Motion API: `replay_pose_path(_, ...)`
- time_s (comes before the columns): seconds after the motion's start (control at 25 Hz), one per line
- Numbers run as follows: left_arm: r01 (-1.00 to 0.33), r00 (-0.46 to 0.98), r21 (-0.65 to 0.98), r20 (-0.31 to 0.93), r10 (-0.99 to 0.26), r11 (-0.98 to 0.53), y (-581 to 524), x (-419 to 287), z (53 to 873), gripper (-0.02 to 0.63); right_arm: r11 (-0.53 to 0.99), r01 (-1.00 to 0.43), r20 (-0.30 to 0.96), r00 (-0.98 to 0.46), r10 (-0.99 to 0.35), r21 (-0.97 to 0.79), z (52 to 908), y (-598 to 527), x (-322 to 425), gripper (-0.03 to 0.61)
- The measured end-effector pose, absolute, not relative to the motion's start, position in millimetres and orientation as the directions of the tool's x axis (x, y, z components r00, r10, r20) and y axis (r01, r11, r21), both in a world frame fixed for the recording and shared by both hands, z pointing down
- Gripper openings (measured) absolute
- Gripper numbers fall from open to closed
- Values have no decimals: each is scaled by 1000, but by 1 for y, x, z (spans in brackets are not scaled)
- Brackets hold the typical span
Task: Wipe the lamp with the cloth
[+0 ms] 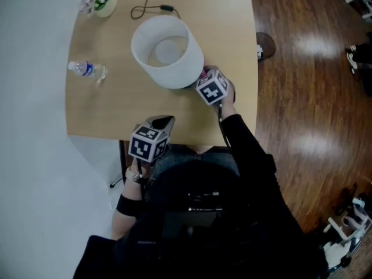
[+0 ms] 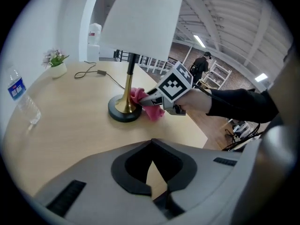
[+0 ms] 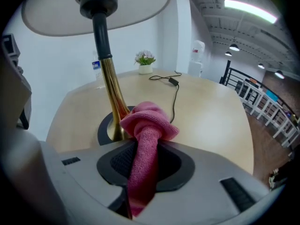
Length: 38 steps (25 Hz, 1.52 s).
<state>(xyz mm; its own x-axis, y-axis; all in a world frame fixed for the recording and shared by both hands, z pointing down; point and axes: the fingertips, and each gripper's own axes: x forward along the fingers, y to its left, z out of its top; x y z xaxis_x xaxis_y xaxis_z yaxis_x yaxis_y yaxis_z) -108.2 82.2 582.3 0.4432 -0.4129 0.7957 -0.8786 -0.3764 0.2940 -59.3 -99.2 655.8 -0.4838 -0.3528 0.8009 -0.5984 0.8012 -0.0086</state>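
The right claw (image 3: 147,146) is clamping a pink cloth (image 3: 149,123). The cloth's bunched end is pressing against the brass stem of the lamp (image 3: 110,83), left of centre, just above its base. Low in its frame, the left claw (image 2: 151,168) is hovering empty over the counter (image 2: 70,125), tips seemingly meeting.

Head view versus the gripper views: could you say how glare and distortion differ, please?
Head view: bright glare streaks on the wooden floor, little bending. Left gripper view: fisheye circle, black corners. Right gripper view: same fisheye, ceiling light blown out, cloth sharp.
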Motion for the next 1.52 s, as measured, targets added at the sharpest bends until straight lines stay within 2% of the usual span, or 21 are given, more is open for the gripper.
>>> replay_pose_path(0.4,-807,537,346,768,-349,-479,95,-190,584,-5,642,-763,802,-334,-495,78,658,-80,-63,98)
replay_pose_path(0.72,-770,564,351,765,-311,-532,107,-217,585,-5,562,-825,792,-302,-530,61,659,-55,-81,98)
replay_pose_path(1.28,-804,489,284,815,-309,-523,96,-211,574,-5,569,-822,791,-327,-516,31,655,-44,-91,98)
replay_pose_path(1.52,-770,516,295,809,-280,-566,86,-204,575,-5,546,-838,800,-307,-515,30,658,-42,-93,98)
